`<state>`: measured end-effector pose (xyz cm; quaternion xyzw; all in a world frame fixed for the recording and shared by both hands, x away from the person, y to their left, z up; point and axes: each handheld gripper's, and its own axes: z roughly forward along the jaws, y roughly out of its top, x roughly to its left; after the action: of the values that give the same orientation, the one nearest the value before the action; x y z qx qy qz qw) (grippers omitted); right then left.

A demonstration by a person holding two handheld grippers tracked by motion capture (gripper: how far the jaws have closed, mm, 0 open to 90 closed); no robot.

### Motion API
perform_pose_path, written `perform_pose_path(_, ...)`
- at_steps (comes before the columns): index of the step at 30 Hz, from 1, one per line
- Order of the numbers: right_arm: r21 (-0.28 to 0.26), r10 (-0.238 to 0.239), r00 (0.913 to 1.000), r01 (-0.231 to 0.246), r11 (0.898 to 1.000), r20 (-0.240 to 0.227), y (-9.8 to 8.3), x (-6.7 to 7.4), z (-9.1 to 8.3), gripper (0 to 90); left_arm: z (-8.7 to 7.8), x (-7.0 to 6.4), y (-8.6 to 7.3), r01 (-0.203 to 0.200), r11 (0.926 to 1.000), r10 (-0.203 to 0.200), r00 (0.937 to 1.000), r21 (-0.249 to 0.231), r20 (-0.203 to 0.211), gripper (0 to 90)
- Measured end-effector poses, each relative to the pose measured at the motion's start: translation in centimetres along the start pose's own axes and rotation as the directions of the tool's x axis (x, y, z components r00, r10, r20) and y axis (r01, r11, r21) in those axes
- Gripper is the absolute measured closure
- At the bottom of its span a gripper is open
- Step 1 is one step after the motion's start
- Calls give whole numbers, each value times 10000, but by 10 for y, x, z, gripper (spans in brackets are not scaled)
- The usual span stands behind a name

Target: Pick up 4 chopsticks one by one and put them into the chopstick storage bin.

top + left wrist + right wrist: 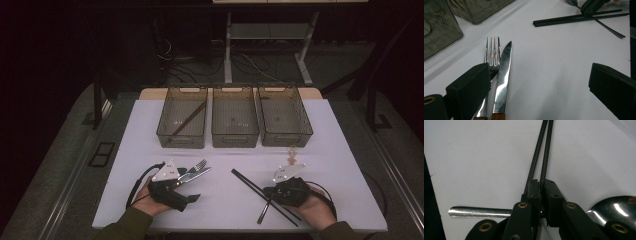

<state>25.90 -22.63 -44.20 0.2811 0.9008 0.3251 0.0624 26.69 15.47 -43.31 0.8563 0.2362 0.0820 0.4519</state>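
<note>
Meanwhile right gripper (541, 185) pinches black chopsticks (541, 152) near table's front edge (225, 229)

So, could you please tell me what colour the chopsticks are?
Black; the chopsticks show best in the right gripper view, pinched by the right gripper.

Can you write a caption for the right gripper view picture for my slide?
The right claw pinches two black chopsticks on the white table, with a shiny spoon lying underneath.

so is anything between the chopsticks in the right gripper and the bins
Nothing visible does. The right gripper is shut on the chopsticks, which cross over a spoon; bare table lies up to the three bins.
</note>
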Motion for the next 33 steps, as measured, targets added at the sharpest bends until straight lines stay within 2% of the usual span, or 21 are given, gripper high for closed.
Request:
perform_pose_path(19, 1, 236, 9997, -236, 9997, 113, 0, 0, 0, 857, 0, 0, 0, 16, 10000, -16, 10000, 25, 18, 37)
perform_pose_path(22, -9, 306, 9992, -306, 9995, 255, 0, 0, -1, 857, 0, -1, 0, 40, 10000, -40, 10000, -14, 26, 37)
perform_pose_path(33, -234, 440, 9984, -432, 9988, 353, 0, -4, -7, 857, 0, 0, 0, -27, 10000, 27, 10000, 57, 45, 37)
